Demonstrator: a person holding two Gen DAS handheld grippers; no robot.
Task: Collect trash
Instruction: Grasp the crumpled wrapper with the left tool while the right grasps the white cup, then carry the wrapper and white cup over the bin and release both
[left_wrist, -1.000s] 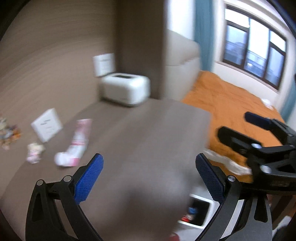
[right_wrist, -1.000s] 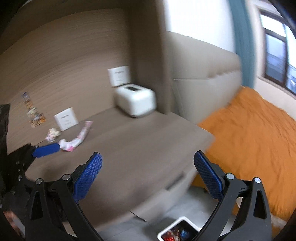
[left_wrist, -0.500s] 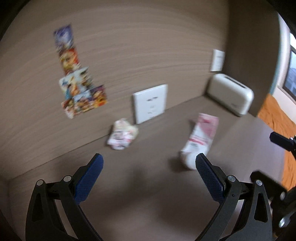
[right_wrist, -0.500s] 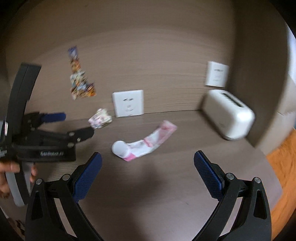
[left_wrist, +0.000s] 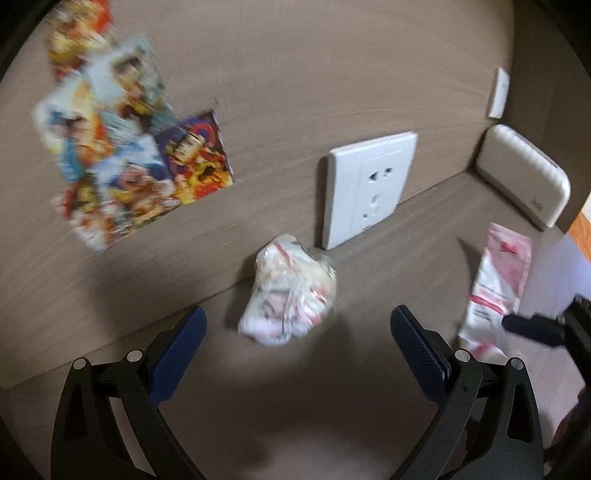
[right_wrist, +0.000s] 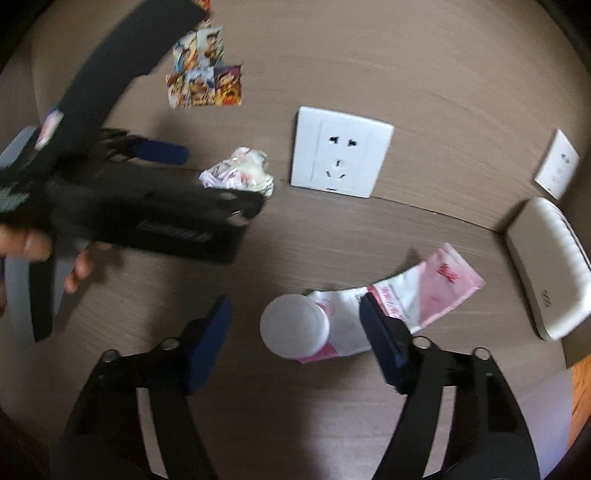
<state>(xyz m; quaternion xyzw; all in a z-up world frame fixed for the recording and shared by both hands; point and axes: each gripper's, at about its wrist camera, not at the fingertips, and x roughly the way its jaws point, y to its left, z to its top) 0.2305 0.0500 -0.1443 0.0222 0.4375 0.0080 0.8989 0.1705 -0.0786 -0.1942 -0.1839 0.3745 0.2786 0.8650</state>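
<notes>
A crumpled clear wrapper (left_wrist: 290, 293) lies on the brown shelf by the wall, just ahead of my open left gripper (left_wrist: 297, 360); it also shows in the right wrist view (right_wrist: 240, 173). A pink and white packet with a round white end (right_wrist: 354, 310) lies flat on the shelf, between the fingers of my open right gripper (right_wrist: 297, 341); it shows at the right of the left wrist view (left_wrist: 495, 288). The left gripper's body (right_wrist: 122, 206) crosses the left of the right wrist view, partly hiding the wrapper.
A white wall socket (right_wrist: 341, 151) sits above the shelf behind the trash. A white box-shaped appliance (right_wrist: 550, 266) stands at the right end. Colourful stickers (left_wrist: 122, 155) are on the wall. A second socket (right_wrist: 557, 164) is farther right.
Both grippers have swung from the bed side to the wall and moved in close over the trash. The right gripper's jaws now flank the packet; the left faces the wrapper.
</notes>
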